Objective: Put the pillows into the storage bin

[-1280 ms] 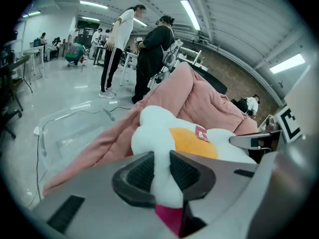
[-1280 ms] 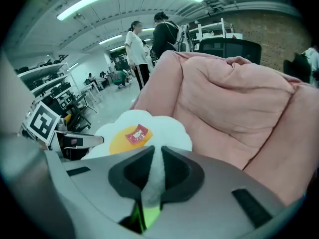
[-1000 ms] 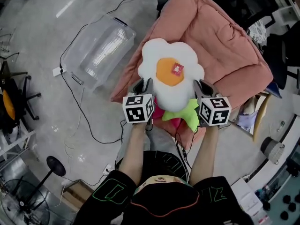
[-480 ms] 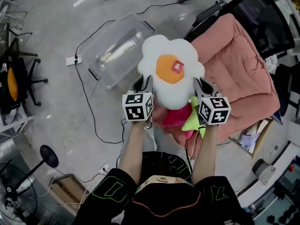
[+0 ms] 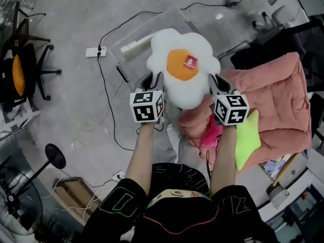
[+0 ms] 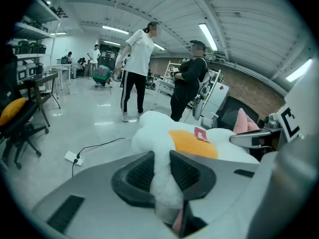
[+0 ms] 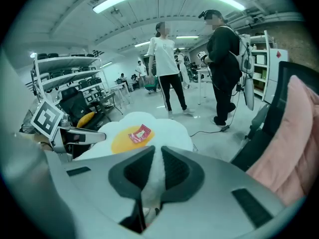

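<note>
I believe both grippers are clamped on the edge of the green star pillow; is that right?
Not quite: the left gripper and right gripper are clamped on the edge of the fried-egg pillow, not the green star pillow, which lies against the pink cushion. The head view shows it.

The fried-egg pillow (image 5: pixel 183 75), a white, lobed plush with an orange yolk and a small red tag on it, hangs flat and face up in the air, its left edge pinched in the left gripper (image 5: pixel 152 81) and its right edge in the right gripper (image 5: pixel 218 83). It covers the near right part of the clear plastic storage bin (image 5: pixel 152 24), which stands open on the floor. A magenta pillow (image 5: pixel 211 135) and a neon-green star pillow (image 5: pixel 247 140) lie side by side at the near edge of the salmon-pink cushion (image 5: pixel 276 100).
</note>
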`<state>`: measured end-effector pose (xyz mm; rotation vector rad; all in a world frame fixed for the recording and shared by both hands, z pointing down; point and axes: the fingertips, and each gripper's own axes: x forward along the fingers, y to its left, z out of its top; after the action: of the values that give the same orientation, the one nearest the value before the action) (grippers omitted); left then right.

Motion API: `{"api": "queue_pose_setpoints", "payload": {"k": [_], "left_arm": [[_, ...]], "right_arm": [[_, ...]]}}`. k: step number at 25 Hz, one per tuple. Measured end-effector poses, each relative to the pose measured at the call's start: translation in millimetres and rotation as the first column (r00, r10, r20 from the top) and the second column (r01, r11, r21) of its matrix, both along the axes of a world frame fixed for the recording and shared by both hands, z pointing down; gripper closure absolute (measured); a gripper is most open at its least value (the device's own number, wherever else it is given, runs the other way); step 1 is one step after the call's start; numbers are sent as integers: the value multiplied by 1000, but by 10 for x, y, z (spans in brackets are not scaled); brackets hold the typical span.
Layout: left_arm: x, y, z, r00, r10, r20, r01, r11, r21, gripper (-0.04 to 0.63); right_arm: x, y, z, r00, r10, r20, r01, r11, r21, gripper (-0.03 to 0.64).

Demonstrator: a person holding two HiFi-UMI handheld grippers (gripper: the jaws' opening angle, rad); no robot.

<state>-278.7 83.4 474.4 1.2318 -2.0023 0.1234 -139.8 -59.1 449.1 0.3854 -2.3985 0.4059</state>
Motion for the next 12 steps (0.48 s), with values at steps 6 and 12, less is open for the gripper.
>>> {"api": "queue_pose_setpoints", "payload": {"k": [6,12], "left_arm": [[-838,183,304,999,-41,18,41,999,-34,499],[-1440,561,709,991,-104,81,115,981,-153,383]], "right_arm": [[-891,114,339,999,-33,7,33,999,-24,570],[-1384,220,684,999,-35,-19,35,999,-2,459]]}}
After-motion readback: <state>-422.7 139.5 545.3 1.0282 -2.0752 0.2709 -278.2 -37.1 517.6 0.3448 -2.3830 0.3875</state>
